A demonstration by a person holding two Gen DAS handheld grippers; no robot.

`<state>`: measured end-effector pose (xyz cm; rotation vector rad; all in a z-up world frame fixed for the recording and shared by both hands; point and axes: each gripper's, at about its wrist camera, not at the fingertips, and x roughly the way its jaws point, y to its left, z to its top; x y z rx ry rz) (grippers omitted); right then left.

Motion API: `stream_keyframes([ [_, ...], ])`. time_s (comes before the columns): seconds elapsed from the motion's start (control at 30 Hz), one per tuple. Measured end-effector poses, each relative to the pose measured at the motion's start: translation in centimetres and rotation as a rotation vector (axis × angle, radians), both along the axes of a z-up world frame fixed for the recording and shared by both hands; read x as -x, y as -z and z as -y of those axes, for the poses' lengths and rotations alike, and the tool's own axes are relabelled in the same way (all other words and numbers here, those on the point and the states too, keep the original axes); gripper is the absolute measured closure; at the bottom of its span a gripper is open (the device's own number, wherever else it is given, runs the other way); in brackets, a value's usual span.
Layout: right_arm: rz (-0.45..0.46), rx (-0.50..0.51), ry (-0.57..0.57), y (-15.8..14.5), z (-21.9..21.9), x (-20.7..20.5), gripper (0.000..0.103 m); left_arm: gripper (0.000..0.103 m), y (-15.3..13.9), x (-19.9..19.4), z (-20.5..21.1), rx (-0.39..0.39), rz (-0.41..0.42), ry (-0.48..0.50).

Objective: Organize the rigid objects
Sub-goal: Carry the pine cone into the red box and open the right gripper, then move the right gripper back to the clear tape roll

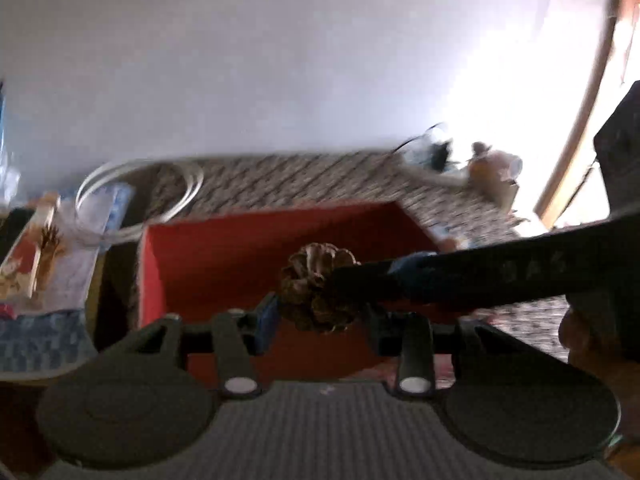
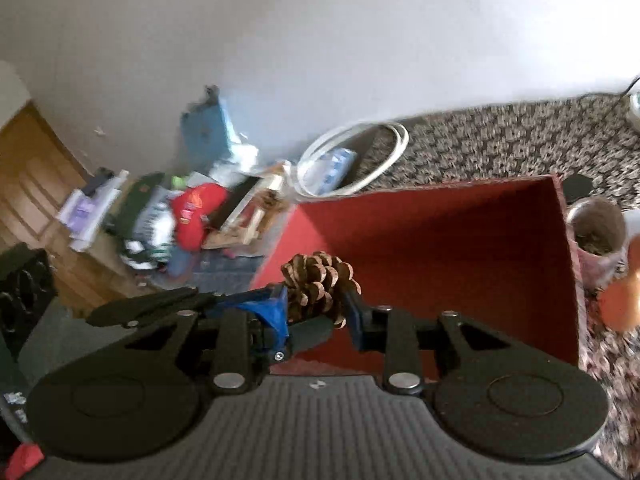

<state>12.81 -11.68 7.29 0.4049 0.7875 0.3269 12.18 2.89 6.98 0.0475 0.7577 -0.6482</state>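
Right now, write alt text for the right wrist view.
A brown pine cone sits pinched between the blue-padded right gripper, above an open red box on speckled carpet. The black left gripper reaches in from the left, beside the cone.

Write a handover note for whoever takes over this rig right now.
Right gripper: shut on the pine cone, held above the open red box.
Left gripper: its fingers flank the same cone, but I cannot tell whether it grips.
Done: the cone is over the box. Nothing shows inside the box.
Left: probably release the cone into the box.
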Motion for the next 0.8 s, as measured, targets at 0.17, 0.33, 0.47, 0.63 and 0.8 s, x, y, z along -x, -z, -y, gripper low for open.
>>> stream_keyframes([
  [0.17, -0.117, 0.032, -0.019, 4.4, 0.9, -4.2, 0.090, 0.066, 4.6, -5.0, 0.2, -0.094, -0.100, -0.097],
  [0.33, -0.179, 0.007, -0.011, 6.2, 1.4, -7.2, 0.090, 0.066, 4.9, -7.8, 0.3, -0.158, -0.108, -0.175],
  [0.47, -0.204, -0.077, -0.003, 7.5, 2.3, -8.4, 0.084, 0.043, 4.1, -7.5, 0.0, -0.161, -0.064, -0.200],
  [0.63, -0.205, -0.058, 0.019, 7.9, 3.2, -7.7, 0.084, 0.040, 3.6, -6.8, -0.2, -0.174, -0.075, -0.203],
  [0.8, -0.222, -0.029, 0.053, 8.8, 4.5, -7.3, 0.083, 0.038, 2.7, -4.8, 0.3, -0.169, -0.056, -0.207],
])
